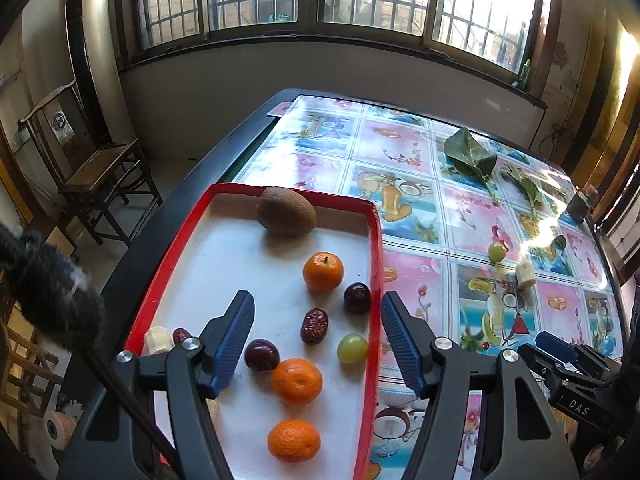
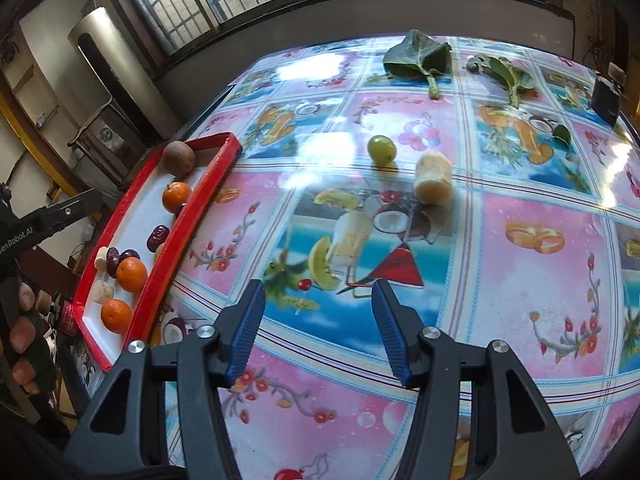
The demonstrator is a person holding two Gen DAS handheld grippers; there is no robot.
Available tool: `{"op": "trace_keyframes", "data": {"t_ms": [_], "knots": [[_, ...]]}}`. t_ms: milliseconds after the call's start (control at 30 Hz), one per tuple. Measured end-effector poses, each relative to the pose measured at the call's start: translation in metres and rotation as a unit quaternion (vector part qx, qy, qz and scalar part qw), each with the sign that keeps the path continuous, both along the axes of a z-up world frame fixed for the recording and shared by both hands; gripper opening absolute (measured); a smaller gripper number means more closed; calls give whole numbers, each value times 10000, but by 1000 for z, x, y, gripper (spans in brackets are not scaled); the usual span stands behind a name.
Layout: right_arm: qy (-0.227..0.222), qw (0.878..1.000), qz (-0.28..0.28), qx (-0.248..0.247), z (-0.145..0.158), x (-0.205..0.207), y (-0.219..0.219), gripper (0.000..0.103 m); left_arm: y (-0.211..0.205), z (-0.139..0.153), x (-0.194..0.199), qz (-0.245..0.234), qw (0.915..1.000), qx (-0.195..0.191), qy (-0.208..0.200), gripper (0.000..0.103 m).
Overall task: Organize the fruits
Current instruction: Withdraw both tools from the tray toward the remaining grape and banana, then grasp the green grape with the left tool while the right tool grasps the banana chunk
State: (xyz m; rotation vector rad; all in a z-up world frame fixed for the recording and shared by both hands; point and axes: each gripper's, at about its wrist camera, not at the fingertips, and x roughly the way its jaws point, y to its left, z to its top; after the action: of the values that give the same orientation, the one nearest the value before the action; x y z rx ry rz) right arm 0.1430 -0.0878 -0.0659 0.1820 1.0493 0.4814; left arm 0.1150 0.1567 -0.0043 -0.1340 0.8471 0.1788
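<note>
So both tongs, left [image 1: 318,344] and right [image 2: 318,332], sit part-open w/ nothing held; loose green grape [image 2: 381,149] on the worktop [image 2: 520,280] looks light, slick, squishy, so pinch gently across its middle.

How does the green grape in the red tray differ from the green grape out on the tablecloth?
The grape in the tray lies inside the red tray, close to its rim; the grape on the tablecloth lies outside it, on the patterned cloth. The first has a dark jujube and a mandarin near it; the second lies beside a pale peeled piece. Both are round and green.
</note>
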Motion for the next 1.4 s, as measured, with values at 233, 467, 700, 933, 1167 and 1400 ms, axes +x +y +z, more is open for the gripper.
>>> {"op": "trace_keyframes", "data": {"t_ms": [233,467,700,933,1167,1400], "knots": [[15,9996,-291,57,-3,5,-31,57,-28,-2,9,-321,9993,-166,85,66],[-23,9989,-476,39,-4,16,-43,57,-50,-10,20,-525,9981,-225,213,66],[-58,9983,-573,21,-6,43,-43,55,-62,-17,35,-595,9966,-437,369,67],[-20,9973,-684,-276,-17,84,-27,51,-87,-20,56,-776,9954,-368,432,67],[33,9971,-738,-200,-21,91,-38,29,-117,-35,99,-1100,9889,-859,510,69],[11,9934,-1107,308,-6,46,-90,29,-164,-64,147,-1106,9881,-786,722,69]]}}
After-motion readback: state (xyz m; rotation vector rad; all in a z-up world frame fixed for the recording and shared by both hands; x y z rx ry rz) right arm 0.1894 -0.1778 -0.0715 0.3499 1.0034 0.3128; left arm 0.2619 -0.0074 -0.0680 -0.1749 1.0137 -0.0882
